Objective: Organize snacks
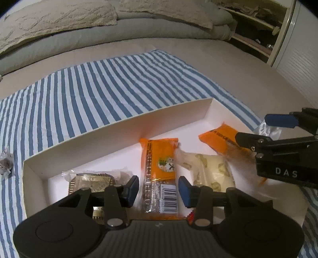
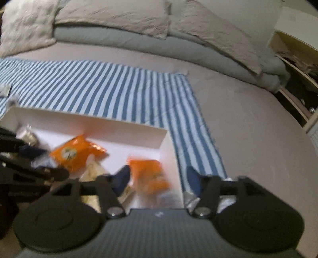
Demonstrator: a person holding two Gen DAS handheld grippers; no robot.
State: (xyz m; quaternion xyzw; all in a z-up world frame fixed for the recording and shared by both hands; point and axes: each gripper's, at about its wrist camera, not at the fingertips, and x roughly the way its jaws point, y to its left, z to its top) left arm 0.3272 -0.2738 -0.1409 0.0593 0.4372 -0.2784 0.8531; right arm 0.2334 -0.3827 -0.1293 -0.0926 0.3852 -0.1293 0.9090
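left gripper (image 1: 158, 190) spread astride an orange snack packet (image 1: 158, 158) in the white box (image 1: 119, 127); right gripper (image 2: 158, 178) spread, its packet blurred; best lift clear before reaching again

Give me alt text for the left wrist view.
The left hand-held gripper hovers open over an orange snack packet lying in a white box on a striped cloth. The right hand-held gripper reaches in beside a second orange packet.

Striped cloth (image 1: 95, 89) on bed (image 2: 248, 123), rumpled pillows (image 2: 111, 15) behind
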